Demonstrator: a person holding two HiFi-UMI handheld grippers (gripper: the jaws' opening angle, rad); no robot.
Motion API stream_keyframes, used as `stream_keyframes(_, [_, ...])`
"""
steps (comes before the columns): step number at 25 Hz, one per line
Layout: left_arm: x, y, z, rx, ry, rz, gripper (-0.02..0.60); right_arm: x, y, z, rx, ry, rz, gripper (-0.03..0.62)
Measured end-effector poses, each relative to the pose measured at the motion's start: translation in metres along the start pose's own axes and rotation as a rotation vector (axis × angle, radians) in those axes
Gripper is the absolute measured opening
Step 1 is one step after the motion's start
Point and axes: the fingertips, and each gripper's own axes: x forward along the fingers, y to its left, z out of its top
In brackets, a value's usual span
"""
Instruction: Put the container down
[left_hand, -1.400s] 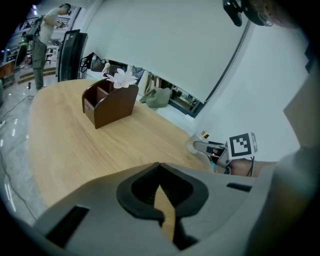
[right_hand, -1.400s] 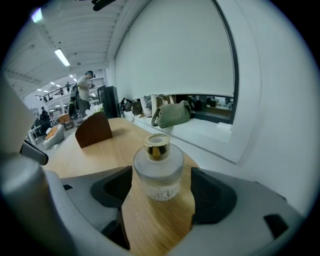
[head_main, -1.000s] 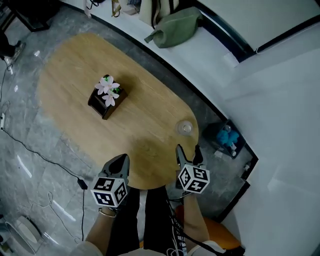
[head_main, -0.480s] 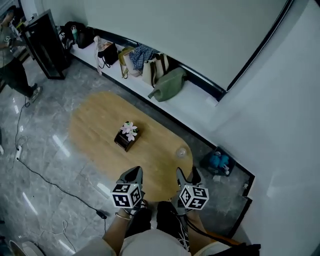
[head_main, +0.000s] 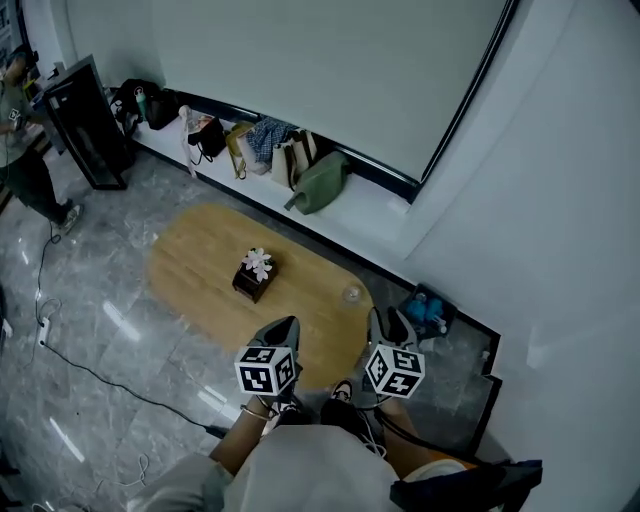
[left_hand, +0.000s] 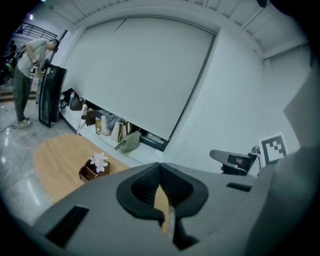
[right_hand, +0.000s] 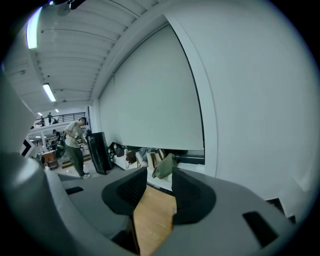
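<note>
Container (head_main: 352, 294), small and clear: stood on the oval wooden surface (head_main: 200, 270) by its right-hand edge, touched by neither tool and apart from the flower box (head_main: 254, 273) at mid-surface. Left hand-held gripper (head_main: 283, 325): jaws drawn together, nothing between them. Right hand-held gripper (head_main: 388, 318): jaws partly apart, just been closing, empty, bare wood showing through the gap.
</note>
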Motion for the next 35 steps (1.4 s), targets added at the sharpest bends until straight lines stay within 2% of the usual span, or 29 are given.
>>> stream_keyframes(2, [-0.003, -0.005, 0.009, 0.005, -0.023, 0.0, 0.008, -0.01, -0.006, 0.008, 0.007, -0.012, -0.027, 0.131])
stream_keyframes(4, [-0.009, -0.01, 0.018, 0.014, -0.044, 0.003, 0.008, -0.02, -0.008, 0.014, 0.014, -0.015, -0.036, 0.104])
stream_keyframes(9, [-0.022, -0.029, 0.035, 0.042, -0.091, 0.023, 0.008, -0.042, -0.01, 0.028, -0.028, -0.004, -0.007, 0.031])
stream_keyframes(17, [-0.035, -0.082, 0.044, 0.116, -0.107, 0.033, 0.008, -0.07, -0.029, 0.031, -0.032, 0.033, 0.013, 0.026])
stream_keyframes(24, [-0.034, -0.11, 0.039, 0.168, -0.102, 0.026, 0.008, -0.081, -0.04, 0.031, -0.024, 0.057, 0.041, 0.026])
stream_keyframes(29, [-0.036, -0.114, 0.036, 0.156, -0.104, 0.036, 0.008, -0.086, -0.042, 0.036, -0.065, 0.062, 0.043, 0.025])
stream_keyframes(35, [-0.034, -0.117, 0.04, 0.174, -0.109, 0.038, 0.008, -0.084, -0.052, 0.034, -0.063, 0.075, 0.03, 0.023])
